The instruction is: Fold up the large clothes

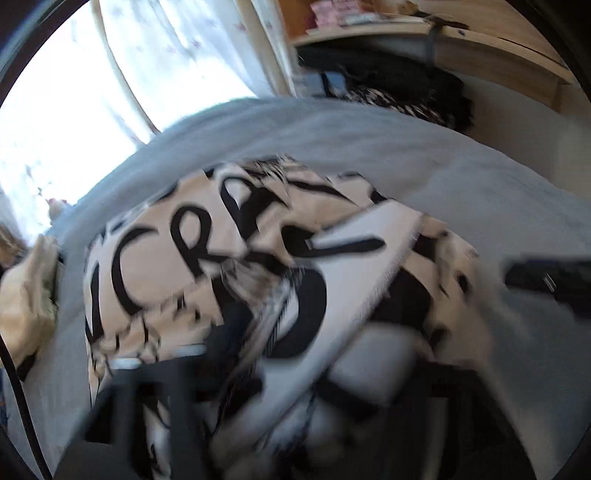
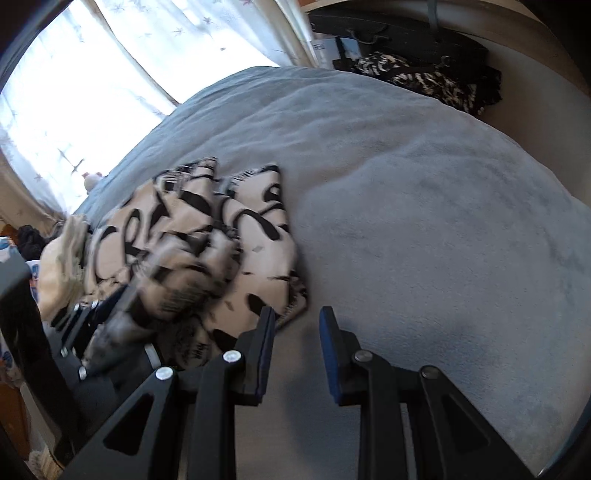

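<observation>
A cream garment with large black lettering (image 1: 207,258) lies bunched on a grey-blue bed cover (image 1: 480,192). In the left wrist view it fills the middle, blurred by motion, with a white fold (image 1: 354,266) lifted up close to the camera. My left gripper (image 1: 258,369) is low in that view, wrapped in the cloth and shut on it. In the right wrist view the same garment (image 2: 207,251) sits left of centre. My right gripper (image 2: 297,325) is open and empty, its tips just right of the garment's near corner. The left gripper (image 2: 122,314) shows there under the cloth.
A bright curtained window (image 2: 92,81) is at the back left. A black-and-white patterned cloth (image 2: 417,81) and dark bags lie past the bed's far edge. A wooden shelf (image 1: 406,33) is above them. A cream pillow (image 1: 26,295) lies at the left. Bare bed cover (image 2: 424,221) spreads to the right.
</observation>
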